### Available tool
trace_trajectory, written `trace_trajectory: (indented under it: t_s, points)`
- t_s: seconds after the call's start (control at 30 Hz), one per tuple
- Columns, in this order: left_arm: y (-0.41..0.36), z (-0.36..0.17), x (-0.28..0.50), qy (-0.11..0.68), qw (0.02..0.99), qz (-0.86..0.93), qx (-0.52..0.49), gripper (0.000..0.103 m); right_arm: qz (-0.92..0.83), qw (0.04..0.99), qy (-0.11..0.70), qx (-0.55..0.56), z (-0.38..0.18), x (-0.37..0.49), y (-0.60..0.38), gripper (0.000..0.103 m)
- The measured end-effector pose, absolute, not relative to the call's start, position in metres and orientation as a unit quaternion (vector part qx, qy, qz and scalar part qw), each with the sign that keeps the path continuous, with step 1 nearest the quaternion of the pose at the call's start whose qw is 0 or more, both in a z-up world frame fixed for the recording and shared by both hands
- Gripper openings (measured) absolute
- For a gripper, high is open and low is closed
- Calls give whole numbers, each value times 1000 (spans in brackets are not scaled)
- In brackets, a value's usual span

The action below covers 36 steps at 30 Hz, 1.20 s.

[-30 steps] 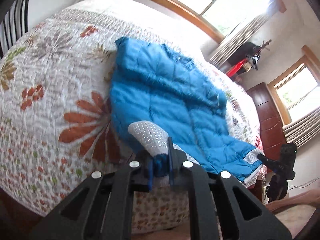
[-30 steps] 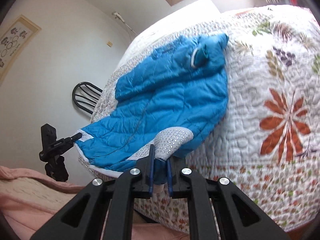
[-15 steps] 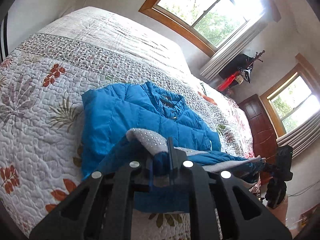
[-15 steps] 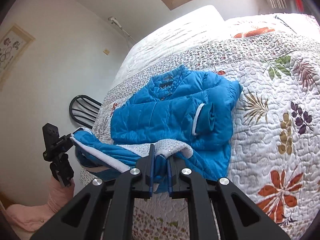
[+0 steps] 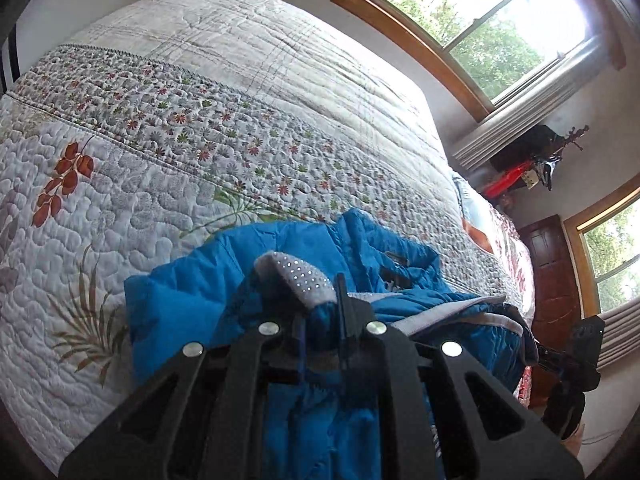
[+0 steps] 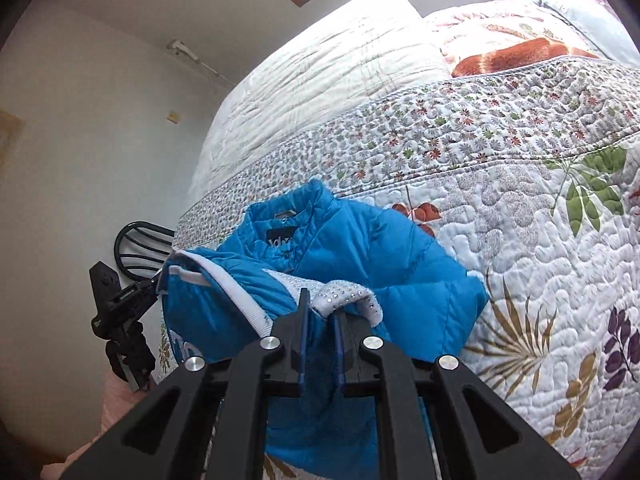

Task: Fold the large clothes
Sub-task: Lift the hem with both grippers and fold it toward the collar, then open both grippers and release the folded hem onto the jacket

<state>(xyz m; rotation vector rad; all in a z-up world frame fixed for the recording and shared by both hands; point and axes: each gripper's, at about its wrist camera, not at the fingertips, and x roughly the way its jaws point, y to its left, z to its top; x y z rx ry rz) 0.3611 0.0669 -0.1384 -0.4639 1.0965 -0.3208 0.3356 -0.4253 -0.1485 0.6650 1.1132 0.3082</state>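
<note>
Clamping the hem corners, the left gripper (image 5: 320,312) and right gripper (image 6: 320,316) have carried the lower half of the jacket (image 6: 360,248) up over its chest on the bed (image 6: 520,184); the collar now sits close ahead, so the fold looks nearly closed.

Hidden and cut-off parts on the bed

The lower part of the blue jacket (image 5: 192,300) is hidden behind the black body of the left gripper (image 5: 322,320), and in the right wrist view behind the right gripper (image 6: 320,320). The label in the collar (image 6: 282,236) is too small to read. The chair (image 6: 140,244) shows only its back. The quilt (image 5: 160,168) is cut by the lens edge.
</note>
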Motion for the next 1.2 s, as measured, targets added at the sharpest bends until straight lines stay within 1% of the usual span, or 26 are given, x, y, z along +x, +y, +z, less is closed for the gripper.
trace_trajectory:
  t_s: [0.23, 0.43, 0.47, 0.57, 0.63, 0.67, 0.7, 0.73, 0.77, 0.8, 0.9, 1.07, 1.13, 1.2]
  points:
    - [49, -191, 410, 551, 803, -123, -192, 10, 119, 758, 548, 332, -203, 382, -437, 9]
    - [43, -208, 421, 564, 796, -119, -183, 13, 119, 744, 561, 343, -223, 393, -442, 10]
    - [43, -207, 422, 567, 794, -122, -184, 14, 123, 742, 559, 348, -221, 392, -444, 12]
    - [47, -201, 423, 574, 783, -142, -194, 20, 132, 746, 549, 353, -210, 385, -448, 17]
    - [56, -192, 420, 572, 774, -161, -217, 28, 140, 747, 545, 355, -202, 378, -449, 21]
    - [62, -188, 416, 568, 773, -168, -227, 30, 143, 748, 543, 353, -198, 375, -449, 24]
    - [67, -182, 413, 564, 773, -171, -233, 43, 145, 750, 541, 352, -194, 373, -448, 32]
    - [73, -176, 409, 558, 778, -167, -235, 60, 142, 755, 537, 348, -189, 369, -449, 42]
    - [80, -169, 404, 549, 785, -164, -236, 62, 131, 767, 532, 335, -182, 364, -450, 69]
    - [86, -164, 400, 545, 789, -160, -233, 62, 123, 779, 525, 320, -175, 360, -451, 75]
    - [101, -156, 382, 542, 799, -150, -211, 62, 129, 787, 522, 301, -165, 346, -449, 72]
    - [102, -170, 343, 562, 805, -136, -132, 62, 140, 785, 542, 266, -172, 320, -427, 71]
    - [98, -174, 329, 561, 808, -140, -115, 62, 130, 784, 554, 247, -182, 317, -418, 68]
    - [92, -176, 319, 557, 809, -148, -114, 63, 120, 781, 564, 239, -193, 317, -411, 56]
